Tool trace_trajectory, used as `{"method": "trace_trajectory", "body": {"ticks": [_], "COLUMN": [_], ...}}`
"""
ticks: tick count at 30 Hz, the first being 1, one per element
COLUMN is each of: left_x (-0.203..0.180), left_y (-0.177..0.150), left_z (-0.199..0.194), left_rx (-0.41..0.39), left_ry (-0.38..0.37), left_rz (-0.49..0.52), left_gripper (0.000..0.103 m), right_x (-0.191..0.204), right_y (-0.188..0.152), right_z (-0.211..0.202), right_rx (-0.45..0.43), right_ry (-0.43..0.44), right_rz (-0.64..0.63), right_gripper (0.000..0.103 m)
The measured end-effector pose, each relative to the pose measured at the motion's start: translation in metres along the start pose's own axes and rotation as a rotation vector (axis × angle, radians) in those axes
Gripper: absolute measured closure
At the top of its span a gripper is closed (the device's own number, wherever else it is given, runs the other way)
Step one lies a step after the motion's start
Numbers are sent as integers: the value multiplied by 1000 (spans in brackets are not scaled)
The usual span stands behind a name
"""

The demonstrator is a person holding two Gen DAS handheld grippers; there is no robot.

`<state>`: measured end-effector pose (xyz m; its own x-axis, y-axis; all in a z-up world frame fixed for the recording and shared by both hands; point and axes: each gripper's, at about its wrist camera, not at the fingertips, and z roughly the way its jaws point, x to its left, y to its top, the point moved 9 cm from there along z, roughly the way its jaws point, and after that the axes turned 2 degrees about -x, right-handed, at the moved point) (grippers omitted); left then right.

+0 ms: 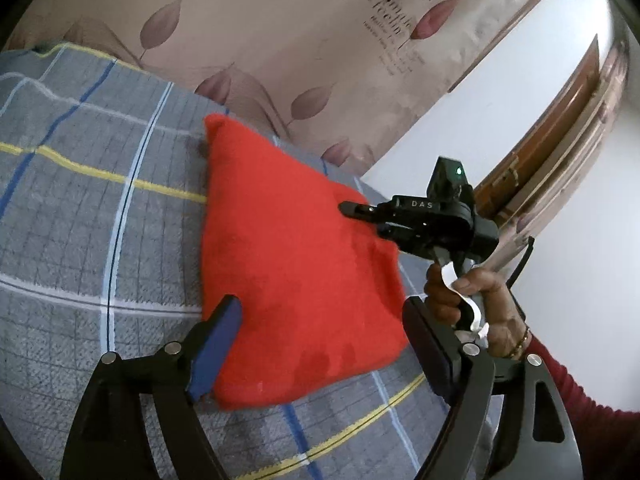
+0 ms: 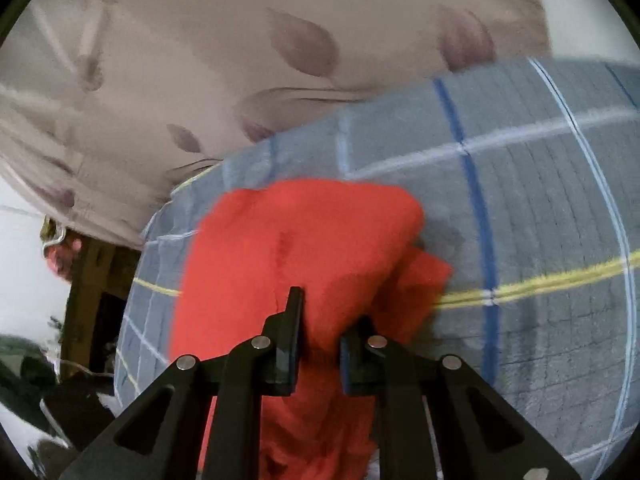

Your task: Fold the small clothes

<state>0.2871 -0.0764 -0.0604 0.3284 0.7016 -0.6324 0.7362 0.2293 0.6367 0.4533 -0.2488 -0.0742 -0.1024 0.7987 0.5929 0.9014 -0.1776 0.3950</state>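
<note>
Two views, two stories: from the left wrist, the left gripper (image 1: 320,344) stands spread wide around the near end of the red garment (image 1: 296,264), which lies folded flat on the grey checked blanket (image 1: 80,208), pads clear of it. Only here do we see the right gripper (image 1: 352,210) from outside, in a hand (image 1: 476,300). Its own camera shows it pinching a raised fold of cloth.

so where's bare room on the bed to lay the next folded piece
Bare blanket lies left of the red cloth toward the curtain, and a strip below it. It is crowded at the cloth's right edge, where the right gripper pinches it.
</note>
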Motion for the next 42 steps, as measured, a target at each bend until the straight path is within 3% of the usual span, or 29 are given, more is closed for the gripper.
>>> {"method": "trace_trajectory", "body": {"ticks": [4,9,13,16,17,19,20,23,32,35,37,39,41,42], "left_x": [6,2,-6,-9,-8,-5,-4,-1,4,4,4,4,3,3], "left_y": [-5,-9,-14,-17,-18,-19,-20,-20,-25,-26,-26,-26,-26,-26], "left_z": [2,3,3,5,5,7,7,7,10,10,12,12,13,13], "left_rx": [9,2,-7,-2,0,10,13,7,20,22,25,26,26,26], "left_ry": [6,9,33,78,98,151,168,214,308,320,323,326,333,336], "left_rz": [-11,17,82,116,122,131,134,147,185,191,193,195,199,201], "left_gripper": [21,21,20,19,17,15,15,15,14,14,14,14,14,14], "right_x": [-3,8,27,39,43,44,40,27,-4,2,9,16,23,25], "right_y": [-1,4,-33,-67,-73,-86,-91,-101,-118,-116,-116,-119,-125,-128], "right_z": [-2,-35,-67,-67,-64,-52,-47,-43,-56,-65,-70,-73,-73,-71], "right_rx": [-25,-120,-160,-144,-140,-112,-93,-86,-90,-135,-146,-155,-156,-150], "right_ry": [33,48,77,23,10,-10,-27,-65,-58,-76,-84,-91,-109,-115], "right_rz": [13,13,-35,-111,-131,-153,-155,-141,-43,-59,-69,-84,-119,-130], "right_gripper": [89,72,61,58,61,93,96,97,97,90,77,56,56,61]}}
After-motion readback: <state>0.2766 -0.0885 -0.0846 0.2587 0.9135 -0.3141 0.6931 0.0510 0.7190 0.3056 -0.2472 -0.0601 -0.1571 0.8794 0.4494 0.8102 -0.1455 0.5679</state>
